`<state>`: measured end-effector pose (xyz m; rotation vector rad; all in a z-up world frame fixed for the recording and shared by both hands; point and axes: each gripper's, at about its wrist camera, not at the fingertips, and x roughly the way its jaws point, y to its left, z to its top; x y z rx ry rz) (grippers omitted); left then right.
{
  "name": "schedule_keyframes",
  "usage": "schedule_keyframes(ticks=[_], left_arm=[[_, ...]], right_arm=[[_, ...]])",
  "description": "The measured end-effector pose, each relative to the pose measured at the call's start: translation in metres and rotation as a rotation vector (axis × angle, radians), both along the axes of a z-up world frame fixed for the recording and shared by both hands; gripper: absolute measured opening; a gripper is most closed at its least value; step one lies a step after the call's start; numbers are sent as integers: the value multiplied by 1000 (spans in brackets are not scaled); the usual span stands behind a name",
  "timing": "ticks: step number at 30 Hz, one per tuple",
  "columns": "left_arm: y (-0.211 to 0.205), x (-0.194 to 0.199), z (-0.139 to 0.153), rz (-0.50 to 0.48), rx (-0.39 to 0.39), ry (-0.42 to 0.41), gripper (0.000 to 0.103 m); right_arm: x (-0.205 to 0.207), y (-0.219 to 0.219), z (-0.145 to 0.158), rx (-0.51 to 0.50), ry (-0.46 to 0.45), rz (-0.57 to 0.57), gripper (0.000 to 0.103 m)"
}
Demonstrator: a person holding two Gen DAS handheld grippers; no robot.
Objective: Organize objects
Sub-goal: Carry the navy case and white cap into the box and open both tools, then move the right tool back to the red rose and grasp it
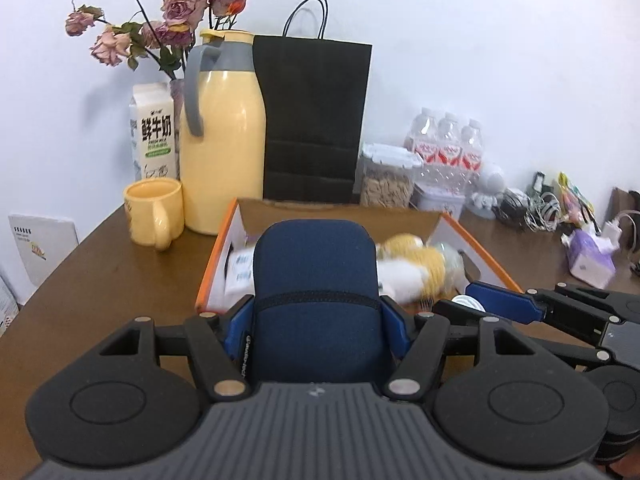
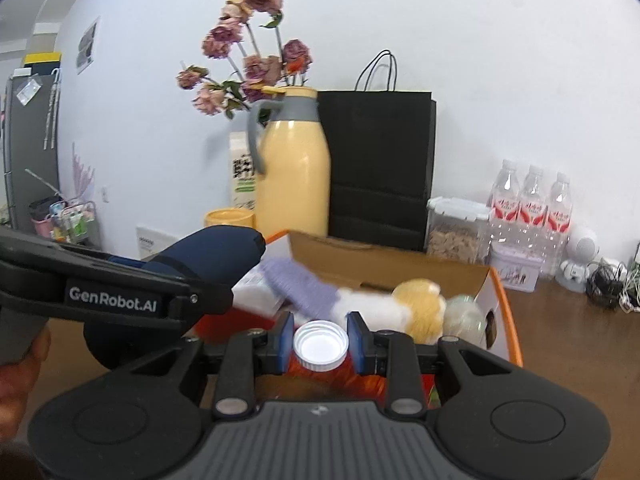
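You are carrying two things toward the cardboard box (image 1: pixel 434 216), so the step in hand looks like the delivery: both items are up off the table and hanging at the box's near edge. In the left wrist view the navy pouch (image 1: pixel 316 280) is filling the lower centre of the frame, and the left gripper (image 1: pixel 316 322) is clamping it from both sides, its blue pads (image 1: pixel 394 330) pressing into the fabic just below the zip seam, jaws fairly wide because the pouch is bulky. In the right wrist view the white-capped bottle (image 2: pixel 320 345) is sitting at lower centre, and the right gripper (image 2: pixel 320 342) is pinching it just under the cap, jaws narrow, pads touching the neck on either side.

The box is lying in mid-frame in both views, already holding a yellow and white plush toy (image 2: pixel 412 308), a purple cloth (image 2: pixel 304 288) and some white packets at its left end. Your next move is probably calling for carrying each item over the rim and lowering it into a free gap before letting go; the bottle will likely want laying beside the toy, not on it.

Behind the box, a black paper bag (image 1: pixel 312 116), a yellow thermos (image 1: pixel 222 132) and a yellow mug (image 1: pixel 154 212) are standing at upper left.
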<state>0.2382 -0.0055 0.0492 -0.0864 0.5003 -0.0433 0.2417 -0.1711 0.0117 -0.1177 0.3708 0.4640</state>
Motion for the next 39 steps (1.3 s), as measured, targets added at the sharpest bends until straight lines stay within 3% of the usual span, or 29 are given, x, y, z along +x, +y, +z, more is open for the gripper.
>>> schedule_keyframes(ticks=[15,25,27,28,29,30,31,33,34,35,39], left_arm=[[-6,113,-7,34,-23,5,67],[-12,134,-24,36,34,33,67],[-15,132,-25,35,60,31,69],[-16,132,-26,40,65,27,75],[-16,130,-25,55,70,6,92],[-16,127,-24,73,76,-19,103],[-16,123,-22,93,79,-54,103],[-16,118,-20,105,84,-84,103],[-15,117,-19,100,81,-84,103],[-15,116,-18,98,78,-84,103],[-14,116,-18,103,82,-78,103]], right_arm=[[110,6,-2,-14,-11,-83,27],[130,-3,-20,-16,40,-94,27],[129,-4,-20,-18,37,-96,28],[128,-5,-20,-19,37,-98,28],[127,-6,-20,-17,39,-101,28],[126,-8,-20,-14,42,-103,35],[126,-9,-20,-9,51,-104,43],[126,-13,-21,11,54,-109,90],[126,-13,-21,15,50,-112,99],[125,-14,-20,17,47,-118,103],[125,-14,-19,22,51,-121,103]])
